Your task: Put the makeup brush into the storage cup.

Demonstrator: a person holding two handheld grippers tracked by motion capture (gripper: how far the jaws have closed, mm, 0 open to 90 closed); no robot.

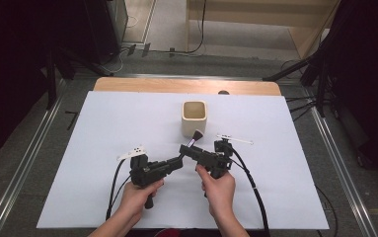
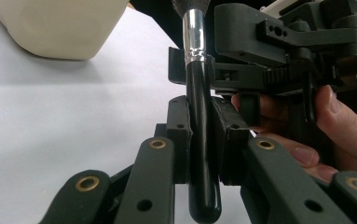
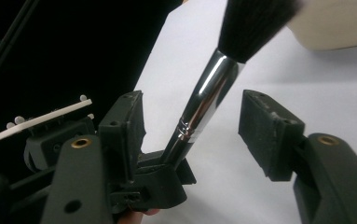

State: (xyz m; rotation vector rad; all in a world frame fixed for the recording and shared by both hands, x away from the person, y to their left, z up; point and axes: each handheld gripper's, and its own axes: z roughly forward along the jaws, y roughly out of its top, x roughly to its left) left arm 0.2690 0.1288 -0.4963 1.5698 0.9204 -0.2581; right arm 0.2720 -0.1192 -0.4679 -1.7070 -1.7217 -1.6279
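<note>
Clamping brush [image 2: 203,140]: left gripper [image 2: 203,144] | right gripper [image 3: 192,133] jaws apart around ferrule | cup [image 1: 194,118] interior looks bare

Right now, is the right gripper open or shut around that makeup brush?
Open. The right gripper has its jaws spread, clear of the makeup brush on both sides; the left gripper clamps the handle.

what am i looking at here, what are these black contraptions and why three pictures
A person sits at a table covered in white and holds a hand-operated gripper in each hand. The high view looks down from above; the other two come from cameras riding on each gripper. The left gripper is shut on a makeup brush, clamping its black handle. The right gripper is open, with the brush's silver collar passing between its fingers without touching them. Behind stands a cream square cup.
</note>
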